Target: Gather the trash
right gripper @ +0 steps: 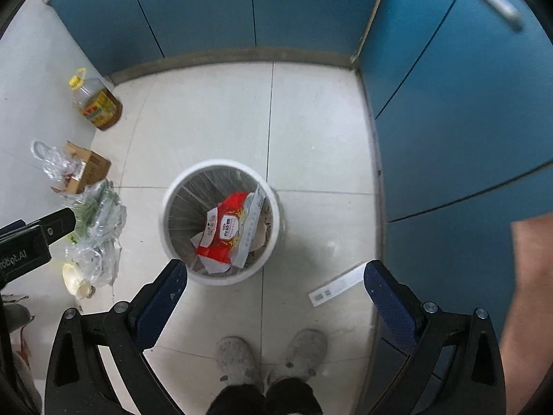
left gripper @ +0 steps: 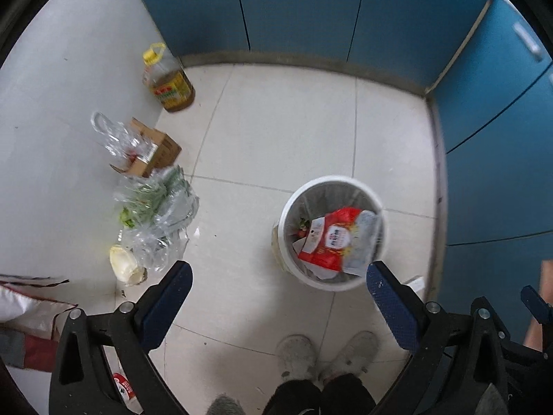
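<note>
Both grippers point down at the tiled floor (right gripper: 311, 131), jaws spread wide, nothing between them. Left gripper (left gripper: 278, 278) sits above bare tile with the bin just past its right finger. Right gripper (right gripper: 274, 276) frames the near edge of the bin; part of the left gripper's body shows at the left edge of the right wrist view.

One white round trash bin (right gripper: 169, 207) stands on the floor, lined with a grey bag. Inside lies one red-and-white package (right gripper: 226, 231), with one pale flat box (right gripper: 252, 228) leaning against it and some scraps underneath, too blurred to count.

One white flat box with a barcode (right gripper: 337, 283) lies on the floor outside the bin, just beside the right gripper's right finger.

Along the left wall: one oil bottle (left gripper: 169, 83) with yellow cap, upright; one open cardboard box (left gripper: 155, 147); clear plastic bags (left gripper: 155, 214) in a heap with greens inside, number unclear; one pale cabbage-like lump (left gripper: 124, 266).

Two grey shoes (right gripper: 269, 356), person's feet, at the bottom. Blue cabinet doors (right gripper: 449, 121) run along the back and right.
</note>
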`<state>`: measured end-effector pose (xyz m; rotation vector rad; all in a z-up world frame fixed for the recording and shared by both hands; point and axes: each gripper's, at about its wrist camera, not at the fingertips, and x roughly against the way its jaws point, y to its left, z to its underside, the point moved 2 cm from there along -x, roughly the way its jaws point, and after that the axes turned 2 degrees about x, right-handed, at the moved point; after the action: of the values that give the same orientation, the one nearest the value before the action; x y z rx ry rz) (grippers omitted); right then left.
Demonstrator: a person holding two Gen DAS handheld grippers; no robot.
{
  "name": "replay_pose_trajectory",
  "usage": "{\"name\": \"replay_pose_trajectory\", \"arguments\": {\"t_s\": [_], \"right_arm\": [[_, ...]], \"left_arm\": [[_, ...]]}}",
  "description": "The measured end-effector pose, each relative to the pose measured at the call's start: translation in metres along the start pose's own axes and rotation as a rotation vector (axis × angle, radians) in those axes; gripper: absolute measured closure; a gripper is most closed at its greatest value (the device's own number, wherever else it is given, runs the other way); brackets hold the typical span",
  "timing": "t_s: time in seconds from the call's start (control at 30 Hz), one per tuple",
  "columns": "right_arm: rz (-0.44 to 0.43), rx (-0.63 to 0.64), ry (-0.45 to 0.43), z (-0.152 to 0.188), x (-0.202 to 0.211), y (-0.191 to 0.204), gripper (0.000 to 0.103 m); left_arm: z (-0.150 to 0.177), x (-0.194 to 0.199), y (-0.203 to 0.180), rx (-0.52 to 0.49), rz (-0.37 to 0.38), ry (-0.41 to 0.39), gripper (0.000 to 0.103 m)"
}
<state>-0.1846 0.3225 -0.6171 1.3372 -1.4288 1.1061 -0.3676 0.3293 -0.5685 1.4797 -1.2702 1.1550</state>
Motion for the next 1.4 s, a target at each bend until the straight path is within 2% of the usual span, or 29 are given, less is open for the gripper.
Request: {"name": "replay_pose_trajectory", "arguments": {"t_s": [0.17,0.37,0.57,0.63,0.77,0.9,1.0,1.2,1.4], "right_arm": [[0.003,0.008,-0.077,0.014,0.117,-0.014,0.000],[-0.033,0.005,-0.186,0.037,0.269,-0.023,0.000],[-0.086,0.032,-0.292,0.063,0.395,-0.034,0.000],[-0.110,0.040,-0.313,0.073,0.423,-0.041,0.000],[-0.140,0.045,-0.334,0.092,0.464,-0.057,0.000],[-0.182,0.041,-0.356,0.107,0.495,-0.076,0.000],[-0.262,0.059,-0.352,0.112,0.509,-0.086,0.000],[-0.376,0.104,-0.327,0.120,0.543,-0.097,0.000],[-0.399,0.093,-0.341,0.127,0.572,-0.099,0.000]], "left_arm": [[0.018,0.100,0.008,-0.001,0.038,-0.075,0.000],[0.052,0.233,0.017,-0.029,0.067,-0.181,0.000],[0.091,0.341,0.019,-0.013,0.069,-0.280,0.000],[0.103,0.367,0.017,-0.003,0.063,-0.311,0.000],[0.124,0.408,0.015,0.032,0.047,-0.357,0.000],[0.137,0.432,0.007,0.056,0.059,-0.366,0.000],[0.143,0.444,0.004,0.071,0.104,-0.366,0.000],[0.154,0.472,-0.002,0.036,0.200,-0.360,0.000],[0.162,0.494,0.003,0.003,0.287,-0.354,0.000]]}}
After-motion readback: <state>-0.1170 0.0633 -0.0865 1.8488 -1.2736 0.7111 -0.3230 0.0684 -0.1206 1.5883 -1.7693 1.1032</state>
